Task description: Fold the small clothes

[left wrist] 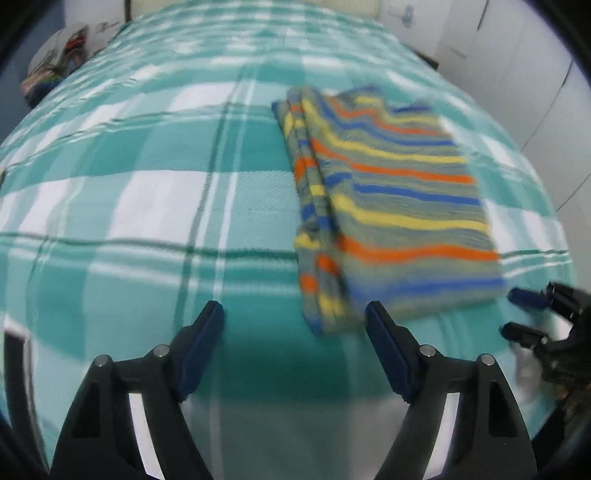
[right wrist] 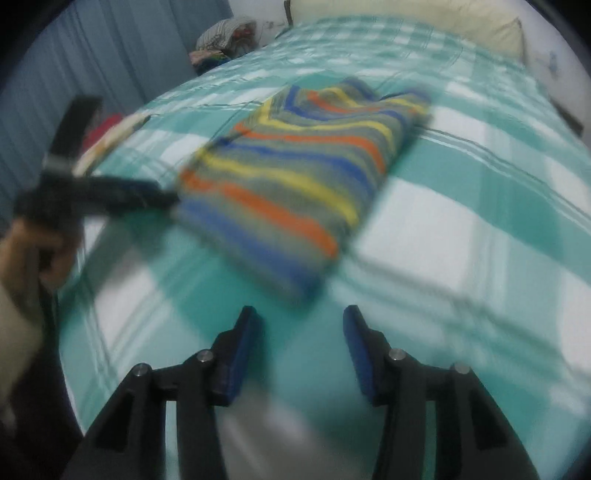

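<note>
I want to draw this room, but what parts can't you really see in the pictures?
- Striped garment: both views blurred, so its kind and folded-under layers stay unknown.
- Pile of clothes beside the bed: small and far in both views.
- Right tool: cut off by the left view's edge.
- Hand on the left tool: blurred, partly cropped.
- Pillow: cut by the top edge.

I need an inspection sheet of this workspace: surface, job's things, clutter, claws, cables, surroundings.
Surface: bed cover, teal and white check, lying flat.
Job's things: striped garment, folded into a rectangle, resting on the cover, held by no claw.
Clutter: heap of clothes beyond the far left corner of the bed.
Claws: left claw open, nothing between the jaws; right claw open, nothing between the jaws; both just short of the garment's near edge.
Cables: nothing seen.
Surroundings: pillow at the head, white cabinet doors, blue curtain.
</note>
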A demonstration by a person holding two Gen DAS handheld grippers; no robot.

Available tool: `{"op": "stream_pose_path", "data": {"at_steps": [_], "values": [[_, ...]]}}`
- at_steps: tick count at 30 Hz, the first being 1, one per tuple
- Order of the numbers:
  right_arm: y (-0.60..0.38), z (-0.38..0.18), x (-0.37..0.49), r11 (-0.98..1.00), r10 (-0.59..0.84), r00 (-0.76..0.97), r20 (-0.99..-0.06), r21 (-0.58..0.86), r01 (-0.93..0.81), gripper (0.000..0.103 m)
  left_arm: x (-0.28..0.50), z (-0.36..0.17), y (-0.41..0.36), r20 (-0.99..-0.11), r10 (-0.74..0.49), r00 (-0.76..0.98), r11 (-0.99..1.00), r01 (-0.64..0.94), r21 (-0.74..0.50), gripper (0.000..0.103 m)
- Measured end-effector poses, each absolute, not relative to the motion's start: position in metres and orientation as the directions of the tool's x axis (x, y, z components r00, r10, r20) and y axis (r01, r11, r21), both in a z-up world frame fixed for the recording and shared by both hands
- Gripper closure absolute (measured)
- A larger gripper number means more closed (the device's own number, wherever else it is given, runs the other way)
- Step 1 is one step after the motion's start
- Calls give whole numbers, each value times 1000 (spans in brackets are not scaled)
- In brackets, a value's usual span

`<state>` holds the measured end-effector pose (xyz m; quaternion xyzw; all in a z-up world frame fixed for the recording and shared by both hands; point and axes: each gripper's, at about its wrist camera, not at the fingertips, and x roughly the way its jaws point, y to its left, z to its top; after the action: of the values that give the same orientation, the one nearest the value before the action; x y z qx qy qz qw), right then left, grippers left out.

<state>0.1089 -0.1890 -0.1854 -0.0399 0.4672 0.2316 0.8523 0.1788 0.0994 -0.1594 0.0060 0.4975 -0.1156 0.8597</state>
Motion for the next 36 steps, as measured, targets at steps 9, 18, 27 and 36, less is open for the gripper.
{"op": "stream_pose_path", "data": {"at_steps": [9,18,27,36], "values": [[-255,-164,75,989,128,756,-642,137,-51,20,92,-159,-3,-708,-306,637,924,379,-58,6],[-251,-223,101,989,128,663,-738,141,-34,0,99,-203,-16,-755,-309,579,911,409,-59,0],[-250,-223,103,995,94,656,-749,100,-29,0,94,-207,-22,-747,-287,599,915,403,-29,0],[-257,-215,88,990,123,670,-732,134,-35,0,91,-206,-23,-741,-273,613,917,399,-9,0]]}}
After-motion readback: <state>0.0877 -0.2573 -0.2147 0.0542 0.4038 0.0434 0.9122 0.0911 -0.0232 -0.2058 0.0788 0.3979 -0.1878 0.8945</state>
